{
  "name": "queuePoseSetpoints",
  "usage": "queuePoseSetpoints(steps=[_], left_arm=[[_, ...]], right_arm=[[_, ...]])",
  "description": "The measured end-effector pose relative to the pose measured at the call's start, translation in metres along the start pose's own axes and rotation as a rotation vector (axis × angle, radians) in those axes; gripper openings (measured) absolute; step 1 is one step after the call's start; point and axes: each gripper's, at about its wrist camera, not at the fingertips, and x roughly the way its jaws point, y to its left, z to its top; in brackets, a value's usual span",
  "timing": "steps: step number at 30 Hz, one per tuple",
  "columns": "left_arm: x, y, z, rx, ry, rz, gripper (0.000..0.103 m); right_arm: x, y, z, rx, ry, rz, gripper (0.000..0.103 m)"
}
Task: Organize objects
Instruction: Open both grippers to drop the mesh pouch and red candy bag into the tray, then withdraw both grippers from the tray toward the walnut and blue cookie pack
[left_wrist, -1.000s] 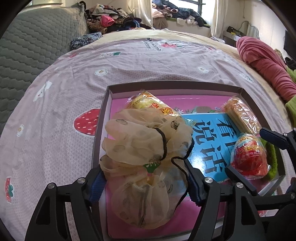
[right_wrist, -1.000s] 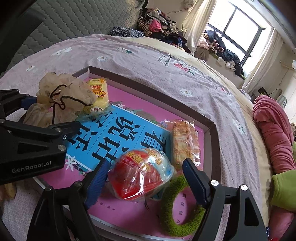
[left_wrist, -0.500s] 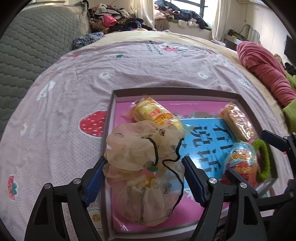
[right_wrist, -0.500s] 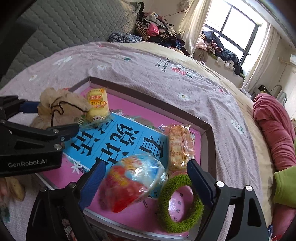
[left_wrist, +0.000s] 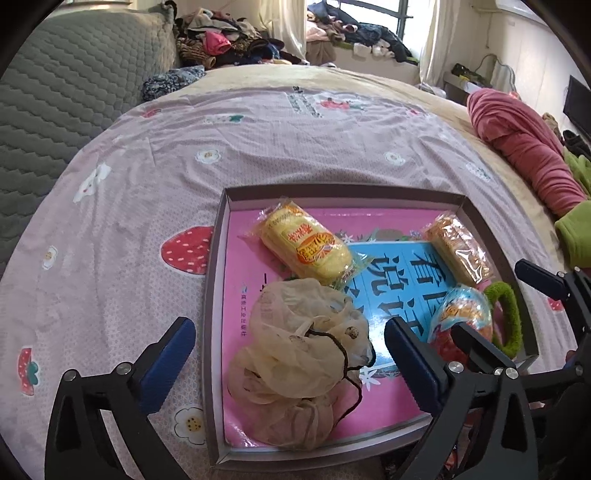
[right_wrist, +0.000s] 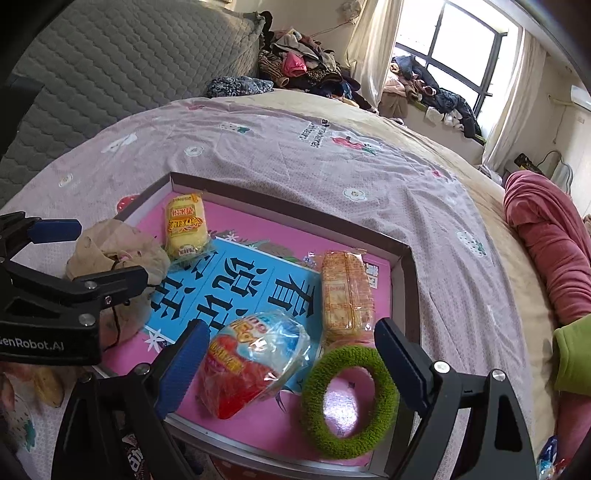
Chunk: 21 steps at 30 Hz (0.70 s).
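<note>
1. Since a second ago, both hand-held grippers have let go and drawn up and back from the tray: the beige mesh pouch, then squeezed between the left pads, now lies free, and the red snack bag has likewise dropped clear of the right pads.
2. The bed (left_wrist: 258, 147) carries everything, under a pink sheet printed with strawberries and flowers.
3. The shallow tray (left_wrist: 214, 295), grey-rimmed with a pink and blue printed floor, sits on the sheet.
4. The left hand-held gripper (left_wrist: 288, 354) is released, its jaws opening wide; the pouch is between them in view but the blue pads do not touch it.
5. The right hand-held gripper (right_wrist: 288, 354) is also released, jaws spread with nothing pressed between them.
6. The beige mesh pouch (left_wrist: 303, 365) rests crumpled in the tray's near left corner, its black drawstring loose on top.
7. The red snack bag (right_wrist: 251, 362) lies on the tray's near edge, just beside the green fuzzy ring (right_wrist: 351, 402).
8. The yellow cake packet (left_wrist: 306, 247) lies at the far left, touching the pouch.
9. The orange cracker packet (right_wrist: 345, 295) lies along the right wall.
</note>
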Motion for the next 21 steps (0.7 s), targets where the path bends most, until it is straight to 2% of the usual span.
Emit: queuePoseSetpoints(steps=[5,8,15,21], left_arm=[[-0.011,0.001,0.002,-0.002,-0.03,0.008,0.102],[-0.021,0.0,0.003,0.003,-0.065,0.038,0.102],[-0.041,0.001,0.006,0.0,-0.105,0.018,0.102],[-0.055,0.0,0.006,0.003,-0.141,0.034,0.102]], right_arm=[[-0.007,-0.002,0.001,0.011,-0.014,-0.002,0.091],[-0.013,-0.007,0.001,0.033,-0.03,-0.005,0.091],[-0.036,-0.02,0.005,0.11,-0.101,-0.019,0.098],[-0.053,-0.024,0.006,0.143,-0.132,-0.03,0.099]])
